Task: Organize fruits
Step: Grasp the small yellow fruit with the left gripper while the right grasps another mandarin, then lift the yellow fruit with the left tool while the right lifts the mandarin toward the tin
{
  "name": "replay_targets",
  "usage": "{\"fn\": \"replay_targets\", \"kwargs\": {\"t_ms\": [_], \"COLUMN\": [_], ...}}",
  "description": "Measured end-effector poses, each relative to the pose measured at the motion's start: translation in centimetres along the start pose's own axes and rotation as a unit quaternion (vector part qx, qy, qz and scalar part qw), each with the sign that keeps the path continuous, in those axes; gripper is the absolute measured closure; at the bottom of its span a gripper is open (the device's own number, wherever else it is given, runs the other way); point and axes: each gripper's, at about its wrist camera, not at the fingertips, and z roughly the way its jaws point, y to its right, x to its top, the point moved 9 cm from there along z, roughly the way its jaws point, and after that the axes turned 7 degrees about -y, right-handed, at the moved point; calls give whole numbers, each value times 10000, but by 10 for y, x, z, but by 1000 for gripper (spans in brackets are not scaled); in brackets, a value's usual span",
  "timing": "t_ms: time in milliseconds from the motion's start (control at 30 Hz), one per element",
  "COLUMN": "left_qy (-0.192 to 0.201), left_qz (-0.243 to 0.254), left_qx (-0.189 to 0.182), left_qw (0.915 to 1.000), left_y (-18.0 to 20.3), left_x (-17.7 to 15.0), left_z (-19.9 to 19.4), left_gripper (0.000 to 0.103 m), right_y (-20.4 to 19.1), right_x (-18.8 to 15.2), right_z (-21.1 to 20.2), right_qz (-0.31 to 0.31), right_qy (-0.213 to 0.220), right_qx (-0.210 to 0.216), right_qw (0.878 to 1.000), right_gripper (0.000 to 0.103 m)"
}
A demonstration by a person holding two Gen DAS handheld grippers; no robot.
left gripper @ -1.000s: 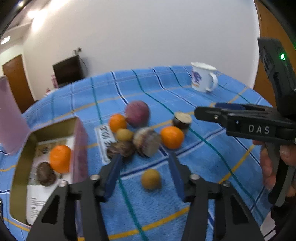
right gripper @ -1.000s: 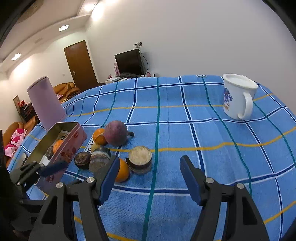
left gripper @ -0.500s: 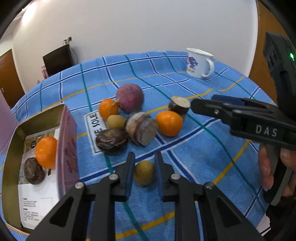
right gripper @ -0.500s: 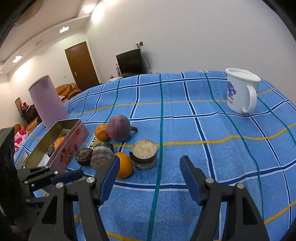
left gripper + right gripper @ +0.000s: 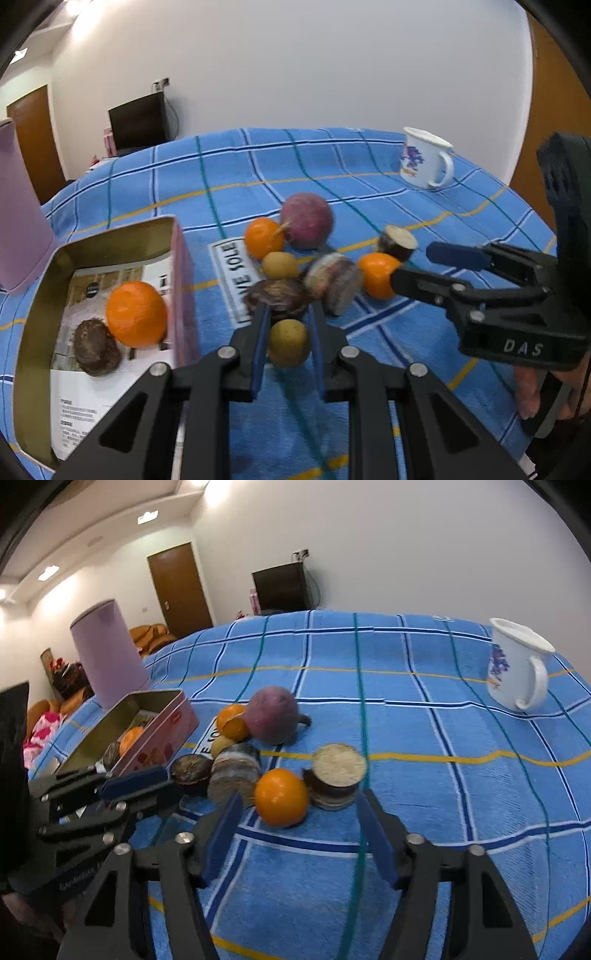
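Between the blue pads of the left gripper [image 5: 288, 332], at 6 o'clock in the left wrist view, sits a yellow-green fruit [image 5: 288, 342] — clamped; the open tin [image 5: 37, 291] lies at 8 o'clock. Right wrist view: the right gripper [image 5: 299, 834] gapes wide, holding nothing, an orange [image 5: 281, 796] just ahead toward 12 o'clock.

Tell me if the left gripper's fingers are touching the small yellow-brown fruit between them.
Touching. In the left wrist view, the left gripper has both blue fingers pressed against the sides of the small yellow-brown fruit, with no gap showing.
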Motion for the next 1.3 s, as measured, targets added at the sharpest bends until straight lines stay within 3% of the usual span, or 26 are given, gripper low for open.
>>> {"fn": "replay_targets", "kwargs": {"t_ms": [133, 467, 700, 867, 1300], "left_qy": [-27, 61, 271, 405, 761], "left_qz": [-160, -444, -326, -346, -201], "left_qx": [104, 58, 148, 144, 192], "left_qw": [9998, 9990, 9990, 9985, 9967], "left_y": [-17, -41, -36, -38, -32], "left_x": [0, -4, -1, 0, 3], "left_z": [1, -4, -12, -18, -33], "left_gripper": [81, 81, 81, 81, 81], "right_y": [-6, -11, -11, -15, -18], "right_x": [0, 1, 2, 3, 11], "right_z": [6, 19, 24, 20, -10], "right_qz": [-55, -60, 3, -109, -206], "right_qy": [-110, -321, -387, -309, 422], "right_qx": [76, 122, 203, 139, 78], "right_qw": [9999, 9994, 9990, 9994, 9989], "right_gripper": [50, 51, 65, 66, 66]}}
